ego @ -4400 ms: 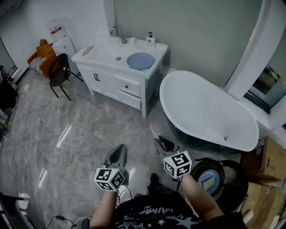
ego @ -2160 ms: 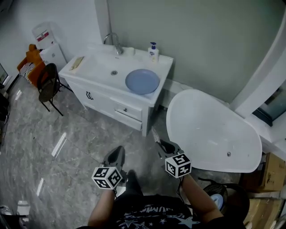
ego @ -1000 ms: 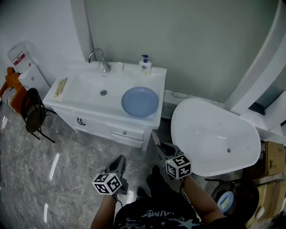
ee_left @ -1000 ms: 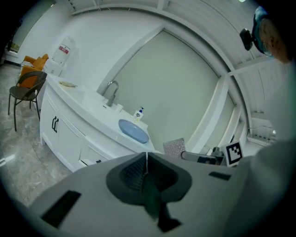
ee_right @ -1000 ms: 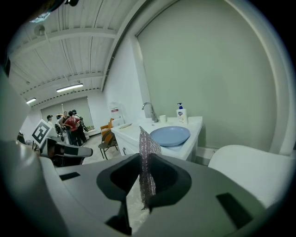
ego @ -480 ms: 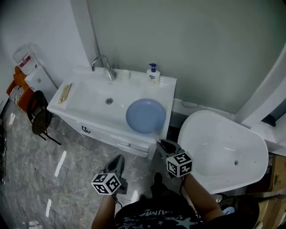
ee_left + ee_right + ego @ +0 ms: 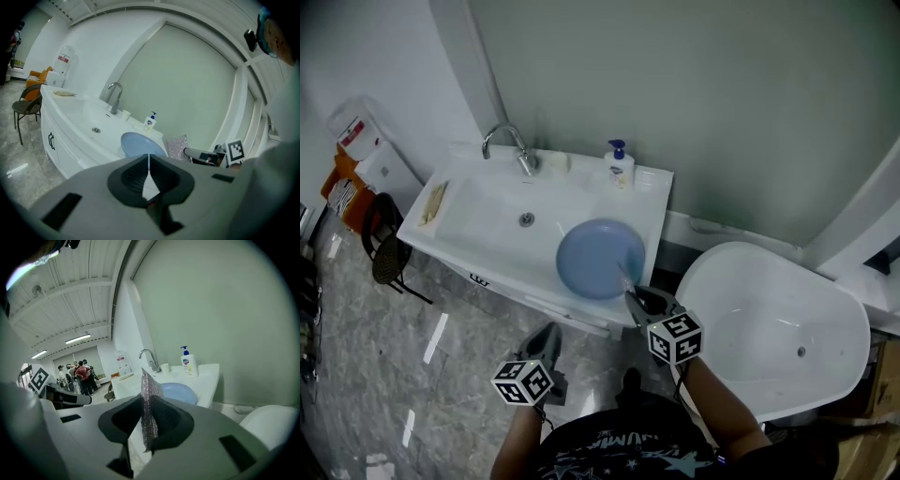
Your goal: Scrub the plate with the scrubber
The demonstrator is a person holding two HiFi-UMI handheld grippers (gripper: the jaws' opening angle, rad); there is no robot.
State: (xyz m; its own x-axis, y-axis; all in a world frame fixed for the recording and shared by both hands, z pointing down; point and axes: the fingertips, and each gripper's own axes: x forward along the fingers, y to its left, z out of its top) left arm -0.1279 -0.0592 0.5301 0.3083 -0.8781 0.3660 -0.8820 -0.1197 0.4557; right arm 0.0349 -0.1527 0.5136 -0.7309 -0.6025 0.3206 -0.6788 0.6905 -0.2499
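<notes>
A round blue plate (image 7: pixel 598 258) lies flat on the right side of the white sink counter (image 7: pixel 469 239). My right gripper (image 7: pixel 630 298) is shut on a thin silvery mesh scrubber (image 7: pixel 625 277), which stands upright between its jaws (image 7: pixel 149 409). The scrubber's tip reaches over the plate's near right edge in the head view. The plate (image 7: pixel 176 392) lies just ahead of the right gripper (image 7: pixel 145 401). My left gripper (image 7: pixel 550 333) hangs lower, in front of the cabinet, shut and empty (image 7: pixel 149 158). From there the plate (image 7: pixel 140 143) shows ahead and the scrubber (image 7: pixel 177 147) to its right.
A faucet (image 7: pixel 508 145), a small cup (image 7: pixel 558 163) and a soap pump bottle (image 7: pixel 620 167) stand along the counter's back. A wooden item (image 7: pixel 434 202) lies at its left edge. A white bathtub (image 7: pixel 783 328) sits at the right, a chair (image 7: pixel 384 253) at the left. Several people (image 7: pixel 77 373) stand far off.
The view has closed in on the sink. Both grippers have moved forward towards the counter, and the scrubber in the right gripper now overlaps the plate's near edge.
</notes>
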